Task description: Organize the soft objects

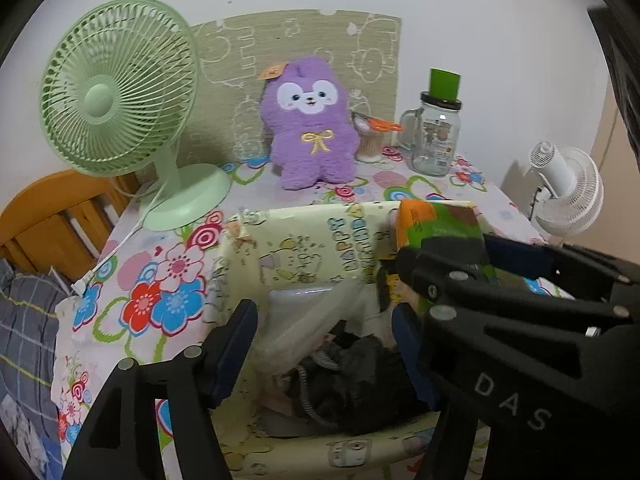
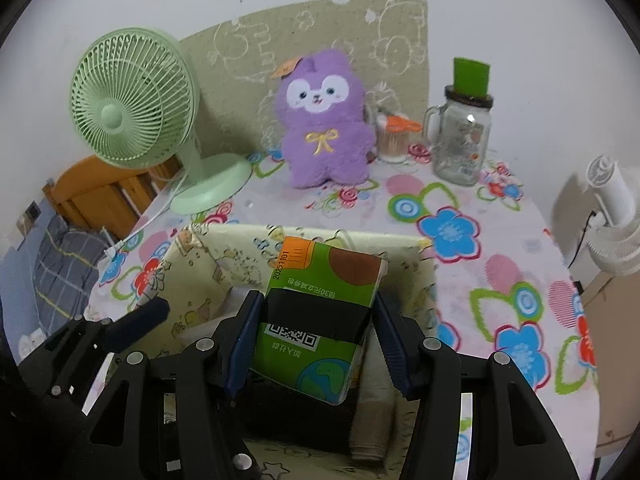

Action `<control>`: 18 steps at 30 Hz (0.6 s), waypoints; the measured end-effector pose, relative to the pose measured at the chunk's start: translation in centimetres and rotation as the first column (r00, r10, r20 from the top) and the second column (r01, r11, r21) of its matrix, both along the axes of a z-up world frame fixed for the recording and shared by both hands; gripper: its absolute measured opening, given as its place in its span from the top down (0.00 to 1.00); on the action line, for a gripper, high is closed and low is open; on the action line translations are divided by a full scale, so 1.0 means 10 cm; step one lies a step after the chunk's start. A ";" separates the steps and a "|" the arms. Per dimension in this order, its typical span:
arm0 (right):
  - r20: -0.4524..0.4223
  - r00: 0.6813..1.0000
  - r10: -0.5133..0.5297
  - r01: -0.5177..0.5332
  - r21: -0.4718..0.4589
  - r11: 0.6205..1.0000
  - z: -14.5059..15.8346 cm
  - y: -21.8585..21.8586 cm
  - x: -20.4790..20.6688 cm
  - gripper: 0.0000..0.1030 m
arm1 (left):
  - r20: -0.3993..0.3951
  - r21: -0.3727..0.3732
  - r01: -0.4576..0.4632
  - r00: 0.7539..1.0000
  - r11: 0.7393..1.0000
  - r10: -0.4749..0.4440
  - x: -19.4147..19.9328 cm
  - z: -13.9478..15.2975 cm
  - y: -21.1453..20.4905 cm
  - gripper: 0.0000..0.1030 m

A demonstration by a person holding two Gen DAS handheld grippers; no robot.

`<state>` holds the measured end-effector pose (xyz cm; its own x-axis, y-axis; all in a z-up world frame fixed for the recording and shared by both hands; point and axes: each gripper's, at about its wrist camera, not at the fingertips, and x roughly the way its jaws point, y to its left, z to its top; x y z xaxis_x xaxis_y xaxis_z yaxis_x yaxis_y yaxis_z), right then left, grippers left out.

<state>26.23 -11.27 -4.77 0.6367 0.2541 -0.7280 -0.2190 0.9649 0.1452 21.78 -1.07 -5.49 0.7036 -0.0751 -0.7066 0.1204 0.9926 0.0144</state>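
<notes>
A pale yellow fabric storage box stands on the flowered table. It holds a clear plastic bag and dark clothing. My right gripper is shut on a green tissue pack and holds it over the box; the pack also shows in the left wrist view. My left gripper is open and empty over the box's near side. A purple plush toy sits upright at the back of the table.
A green desk fan stands at the back left, its cord trailing off the edge. A glass jar with a green lid and a toothpick cup with orange scissors stand back right. A white fan is off the table's right edge.
</notes>
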 end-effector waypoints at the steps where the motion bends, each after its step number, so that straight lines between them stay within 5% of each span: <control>1: -0.006 1.000 0.007 -0.007 -0.001 1.000 -0.02 0.02 0.00 0.41 | -0.001 0.000 -0.008 1.000 1.000 0.008 0.00 0.00 0.02 0.27; 7: 0.000 1.000 0.022 -0.022 -0.031 0.999 -0.03 0.10 -0.06 0.17 | -0.014 0.000 -0.026 1.000 1.000 0.026 0.00 -0.01 0.08 0.18; 18: 0.028 1.000 0.006 -0.005 -0.039 0.999 0.07 0.05 -0.29 0.10 | 0.006 0.002 -0.031 0.999 1.000 0.031 -0.19 0.07 0.04 0.12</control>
<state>23.30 -10.76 -4.06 0.6554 0.2298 -0.7195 -0.2279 0.9684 0.1017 19.86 -0.62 -4.76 0.7095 -0.0511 -0.7028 0.0890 0.9959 0.0175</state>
